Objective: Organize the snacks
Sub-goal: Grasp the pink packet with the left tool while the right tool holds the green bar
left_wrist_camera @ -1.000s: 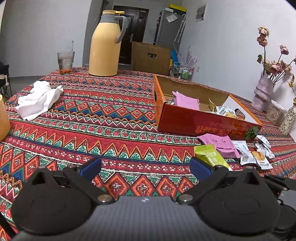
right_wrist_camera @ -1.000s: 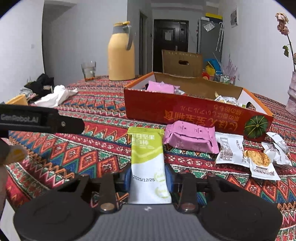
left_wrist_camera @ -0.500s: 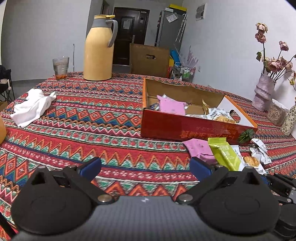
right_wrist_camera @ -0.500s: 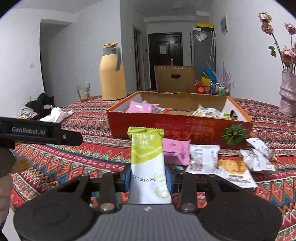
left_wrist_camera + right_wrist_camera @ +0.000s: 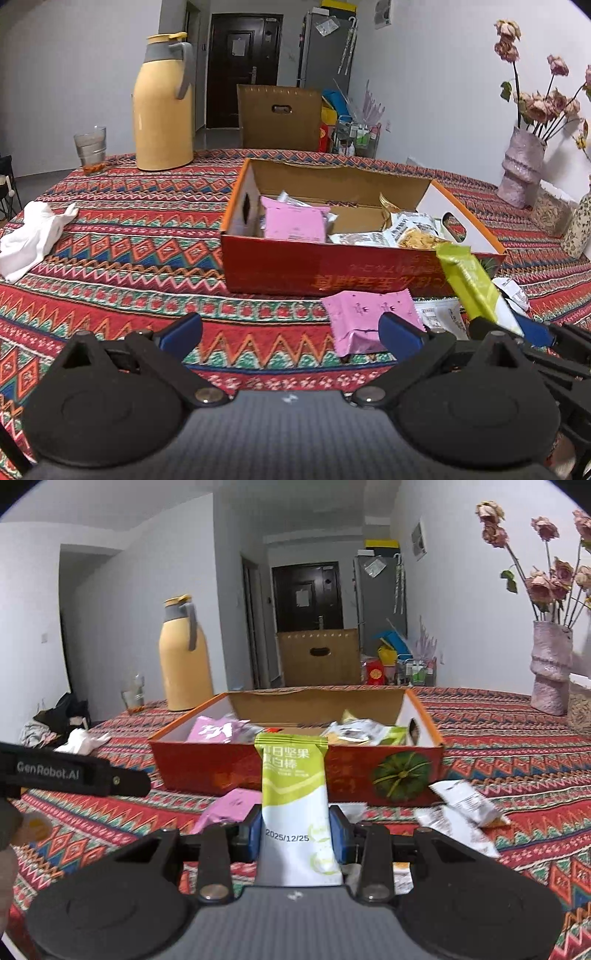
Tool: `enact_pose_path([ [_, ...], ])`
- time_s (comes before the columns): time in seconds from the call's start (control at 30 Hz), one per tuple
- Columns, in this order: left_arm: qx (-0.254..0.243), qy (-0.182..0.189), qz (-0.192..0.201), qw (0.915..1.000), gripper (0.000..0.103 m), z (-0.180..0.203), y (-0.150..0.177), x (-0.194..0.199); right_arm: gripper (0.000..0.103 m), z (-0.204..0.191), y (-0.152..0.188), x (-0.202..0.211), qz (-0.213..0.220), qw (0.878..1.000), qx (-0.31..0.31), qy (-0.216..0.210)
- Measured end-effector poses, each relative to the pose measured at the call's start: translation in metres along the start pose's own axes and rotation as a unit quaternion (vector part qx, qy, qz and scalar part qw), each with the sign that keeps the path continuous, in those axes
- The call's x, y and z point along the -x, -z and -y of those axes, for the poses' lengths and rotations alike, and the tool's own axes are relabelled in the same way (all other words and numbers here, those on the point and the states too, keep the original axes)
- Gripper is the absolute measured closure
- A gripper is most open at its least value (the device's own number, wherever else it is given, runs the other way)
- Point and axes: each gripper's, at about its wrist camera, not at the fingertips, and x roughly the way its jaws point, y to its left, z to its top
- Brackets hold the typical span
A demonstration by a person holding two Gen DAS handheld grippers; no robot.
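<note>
My right gripper (image 5: 297,832) is shut on a green and white snack bar (image 5: 295,797), held upright in front of the red cardboard box (image 5: 236,764). The left wrist view shows the same green bar (image 5: 471,282) at the right, by the box's near wall (image 5: 295,269). Pink, white and green snack packs lie inside the box. My left gripper (image 5: 290,334) stands open and empty above the tablecloth. A pink pack (image 5: 369,319) lies on the cloth in front of the box, beside my left gripper's right fingertip. White packs (image 5: 463,806) lie at the box's right front.
A yellow thermos jug (image 5: 162,103) and a glass (image 5: 90,147) stand at the table's far left. A white cloth (image 5: 31,236) lies at the left edge. A vase of dried roses (image 5: 522,170) stands at the far right. A brown carton (image 5: 279,116) sits behind the table.
Both grippers have come closer to the red box, which looms larger now. The green bar has risen from near the cloth to the box's wall height. Neither gripper's jaws have changed.
</note>
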Motion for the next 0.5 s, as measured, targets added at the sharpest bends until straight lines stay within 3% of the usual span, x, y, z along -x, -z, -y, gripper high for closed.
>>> enact_pose_path([
  [0.5, -0.022, -0.007, -0.045, 0.9987, 0.000, 0.053, -0.012, -0.050, 0.067, 0.057, -0.006, -0.021, 0.032, 0.998, -0.038, 0.029],
])
